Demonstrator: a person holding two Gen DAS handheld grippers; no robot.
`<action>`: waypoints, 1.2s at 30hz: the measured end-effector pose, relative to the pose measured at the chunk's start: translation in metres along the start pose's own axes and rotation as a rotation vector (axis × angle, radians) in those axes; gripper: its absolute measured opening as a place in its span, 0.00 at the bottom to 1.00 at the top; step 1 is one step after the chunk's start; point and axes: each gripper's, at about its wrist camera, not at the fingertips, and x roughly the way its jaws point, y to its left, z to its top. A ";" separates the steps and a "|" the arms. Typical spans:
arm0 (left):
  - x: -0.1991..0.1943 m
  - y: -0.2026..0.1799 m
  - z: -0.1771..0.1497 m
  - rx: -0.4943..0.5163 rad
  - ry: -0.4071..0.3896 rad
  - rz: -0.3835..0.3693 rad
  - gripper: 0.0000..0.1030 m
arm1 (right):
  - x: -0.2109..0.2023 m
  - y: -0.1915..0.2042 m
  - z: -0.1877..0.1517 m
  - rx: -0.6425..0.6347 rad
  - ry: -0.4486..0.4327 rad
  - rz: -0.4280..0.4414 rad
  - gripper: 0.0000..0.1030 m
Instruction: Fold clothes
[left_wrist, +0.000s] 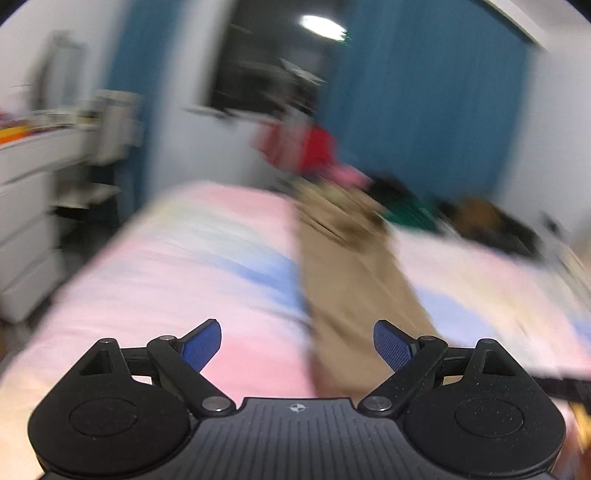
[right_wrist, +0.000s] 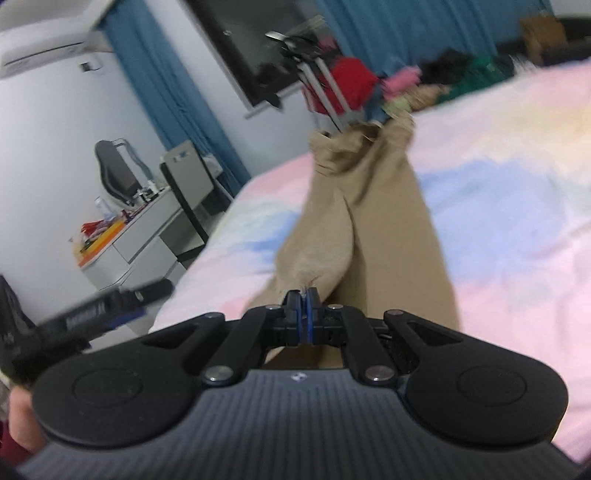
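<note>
Both tongs are over the bed (left_wrist: 155, 266): my left gripper (left_wrist: 297, 345) stands wide apart with nothing between its blue pads (left_wrist: 202, 347), while my right gripper (right_wrist: 303, 308) is pinched tight on a gathered bit of the tan trousers (right_wrist: 384, 229), the cloth bunching up just ahead of the pressed-together pads. Those trousers lie lengthwise on the pink, blue and pale yellow bedspread (right_wrist: 509, 206), running away from me toward the far end of the bed, where their crumpled end meets a heap of other clothes (right_wrist: 424, 85) in red, pink, black and green. From the left wrist view the same tan strip (left_wrist: 351, 266) passes just right of the middle, under my right-hand pad, though the picture is smeared and I cannot tell whether that pad touches it. Off the bed's left side stands a white desk (right_wrist: 147, 243) with cluttered things on top and a chair (right_wrist: 114, 173) behind it. Blue curtains (left_wrist: 424, 103) frame a dark window (right_wrist: 255, 51).
</note>
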 end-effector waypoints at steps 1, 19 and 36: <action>0.003 -0.012 -0.004 0.060 0.018 -0.037 0.88 | -0.003 -0.006 -0.002 0.011 0.015 -0.004 0.06; 0.066 -0.116 -0.080 0.754 0.155 0.008 0.30 | -0.020 -0.026 -0.011 0.049 0.027 0.116 0.05; 0.019 -0.102 -0.062 0.582 0.081 -0.039 0.68 | -0.042 -0.016 0.005 -0.102 -0.112 -0.012 0.16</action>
